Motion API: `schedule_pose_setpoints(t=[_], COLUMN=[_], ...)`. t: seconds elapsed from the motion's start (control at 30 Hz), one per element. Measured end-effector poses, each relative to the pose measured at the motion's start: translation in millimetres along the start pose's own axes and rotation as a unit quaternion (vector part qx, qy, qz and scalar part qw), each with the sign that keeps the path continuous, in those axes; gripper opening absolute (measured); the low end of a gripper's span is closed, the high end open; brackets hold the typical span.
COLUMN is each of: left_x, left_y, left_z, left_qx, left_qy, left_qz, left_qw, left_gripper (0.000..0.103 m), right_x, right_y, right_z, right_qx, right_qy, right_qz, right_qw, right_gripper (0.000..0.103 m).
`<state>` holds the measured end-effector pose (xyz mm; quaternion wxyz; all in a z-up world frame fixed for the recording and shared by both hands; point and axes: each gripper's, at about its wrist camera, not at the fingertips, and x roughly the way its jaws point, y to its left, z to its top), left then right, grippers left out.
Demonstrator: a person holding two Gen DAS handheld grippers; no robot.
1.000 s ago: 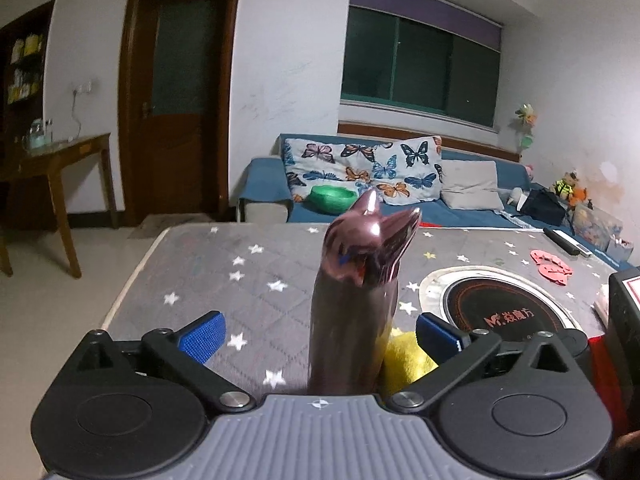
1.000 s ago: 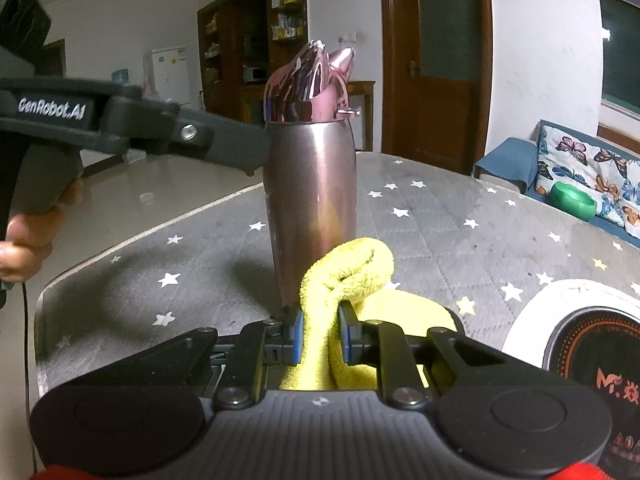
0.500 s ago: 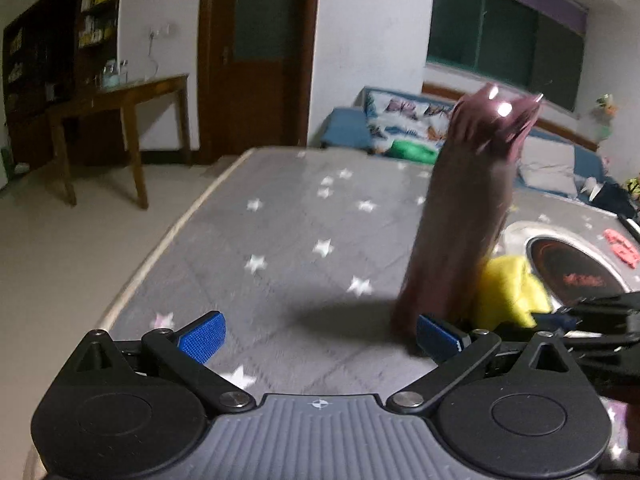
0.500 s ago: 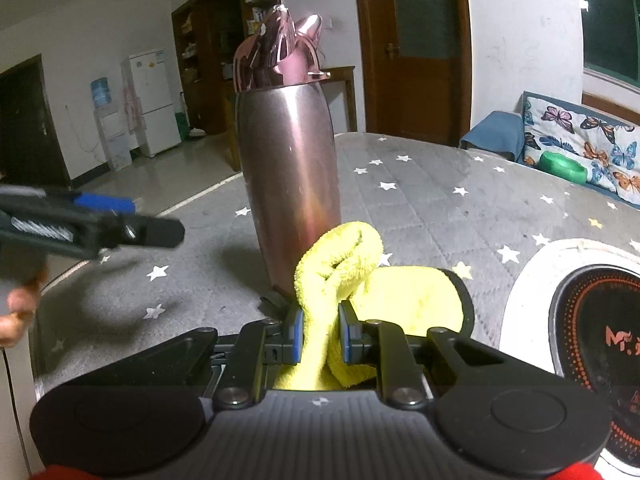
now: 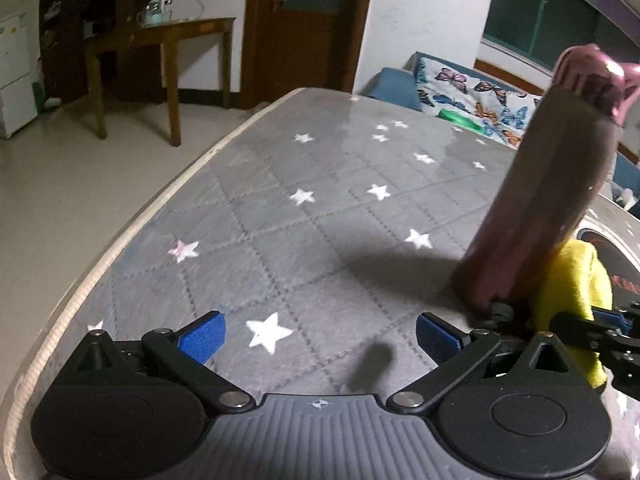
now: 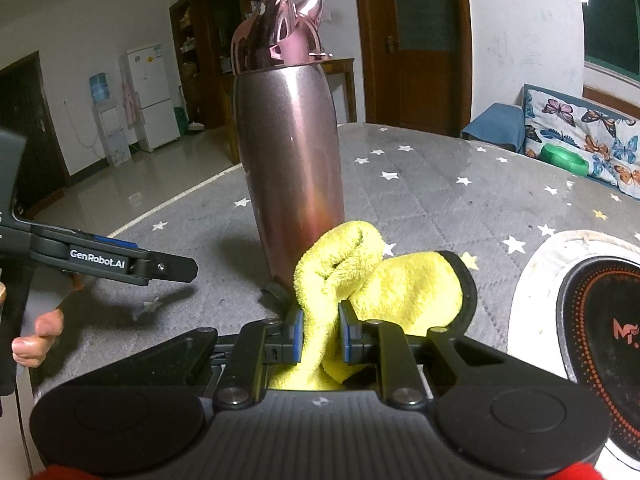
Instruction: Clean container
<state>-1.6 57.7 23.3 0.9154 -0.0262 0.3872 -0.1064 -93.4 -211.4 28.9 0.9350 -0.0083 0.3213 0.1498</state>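
— Flask?
— Pink flask (image 6: 294, 168) upright on the starred table (image 5: 280, 208), twelve o'clock of my right tongs (image 6: 320, 336), which pinch the yellow cloth (image 6: 360, 264).
— Left?
— My left tongs (image 5: 318, 330) gape wide, empty; flask at two o'clock.

- White walls (image 6: 520, 20) and a brown wooden door (image 6: 420, 40) are seen behind the counter.
- A pale glossy tiled floor (image 5: 60, 168) is lit from indoors; the window (image 5: 540, 16) is dark.
- A wooden side table (image 5: 160, 36) is set near the door.
- A white refrigerator (image 6: 152, 92) and a water dispenser (image 6: 100, 112) are placed by the far wall.
- A blue sofa (image 6: 496, 124) is covered with butterfly-print cushions (image 6: 580, 128).
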Motion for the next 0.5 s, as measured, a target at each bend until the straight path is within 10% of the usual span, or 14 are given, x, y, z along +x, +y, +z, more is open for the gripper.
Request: schedule_pose_setpoints(t=[0.5], left_x=[3.5], left_y=[-2.5], left_z=[-2.7], left_qx=[0.001], left_qy=[-0.007], left_qz=[0.011], left_qw=[0.9999], left_gripper=[0.103], right_x=[2.3], right_y=[0.5], right_z=[-0.9], right_qx=[0.003], right_qy=[0.002], right_qz=[0.000], right_qw=[1.000], right_gripper=[0.017])
